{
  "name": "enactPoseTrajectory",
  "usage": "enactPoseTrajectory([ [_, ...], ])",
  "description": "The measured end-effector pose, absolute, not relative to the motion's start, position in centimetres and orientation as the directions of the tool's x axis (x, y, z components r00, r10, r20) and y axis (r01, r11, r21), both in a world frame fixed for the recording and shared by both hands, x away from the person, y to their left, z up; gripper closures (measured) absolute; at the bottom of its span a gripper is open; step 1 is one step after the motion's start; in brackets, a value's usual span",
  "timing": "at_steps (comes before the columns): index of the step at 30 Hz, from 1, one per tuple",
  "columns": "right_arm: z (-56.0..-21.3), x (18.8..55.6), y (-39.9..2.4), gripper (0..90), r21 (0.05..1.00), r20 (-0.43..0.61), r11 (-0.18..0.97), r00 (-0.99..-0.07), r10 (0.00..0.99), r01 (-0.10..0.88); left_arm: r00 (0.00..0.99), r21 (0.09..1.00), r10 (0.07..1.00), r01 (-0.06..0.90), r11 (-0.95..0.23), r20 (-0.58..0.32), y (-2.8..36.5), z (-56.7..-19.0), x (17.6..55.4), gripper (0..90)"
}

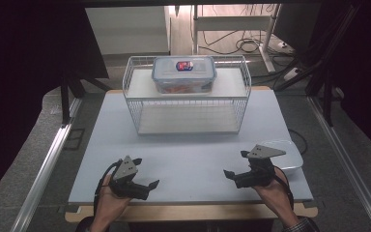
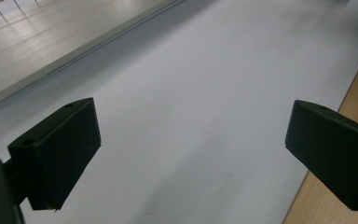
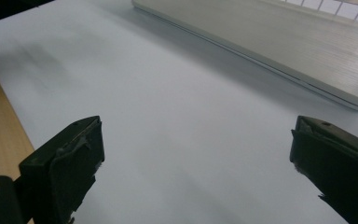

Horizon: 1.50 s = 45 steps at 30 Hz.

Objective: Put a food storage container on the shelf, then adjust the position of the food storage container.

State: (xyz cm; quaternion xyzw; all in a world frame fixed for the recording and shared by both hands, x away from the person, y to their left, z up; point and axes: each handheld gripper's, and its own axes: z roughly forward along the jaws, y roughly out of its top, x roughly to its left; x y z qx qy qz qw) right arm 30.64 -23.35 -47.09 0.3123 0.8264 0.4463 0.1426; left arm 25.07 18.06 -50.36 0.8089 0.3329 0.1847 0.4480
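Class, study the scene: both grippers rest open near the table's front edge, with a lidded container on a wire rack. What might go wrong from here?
1. The lidded container sits on the wire rack's top shelf inside a raised rim; lifting it too low may snag that rim.
2. It looks wide, so one gripper's jaws may slip; using the left gripper and right gripper together seems safer.
3. The white dish beside the right gripper might get knocked.

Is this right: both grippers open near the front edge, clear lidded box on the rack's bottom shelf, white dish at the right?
Not quite. The high view shows the lidded box on the top shelf of the wire rack, not the bottom. The rest holds: left gripper and right gripper open near the front edge, white dish at the right.
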Motion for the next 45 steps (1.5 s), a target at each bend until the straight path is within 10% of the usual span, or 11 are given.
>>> enactPoseTrajectory([
  [13,-46.1,31.8,-26.5,10.8,0.794,0.037,0.367,-0.641,0.766,0.484,0.710,0.852,0.703,0.390,-0.350,-0.036,18.5,-50.7,25.3,3.0],
  [28,-44.8,33.0,-33.9,87.5,0.780,-0.065,0.343,-0.479,0.876,0.523,0.713,0.842,0.700,0.404,-0.358,-0.044,18.7,-50.9,25.5,3.7],
  [45,-45.4,33.9,-39.8,89.5,0.788,-0.085,0.225,-0.262,0.961,0.572,0.716,0.835,0.696,0.415,-0.362,-0.054,18.6,-51.2,25.7,4.0],
])
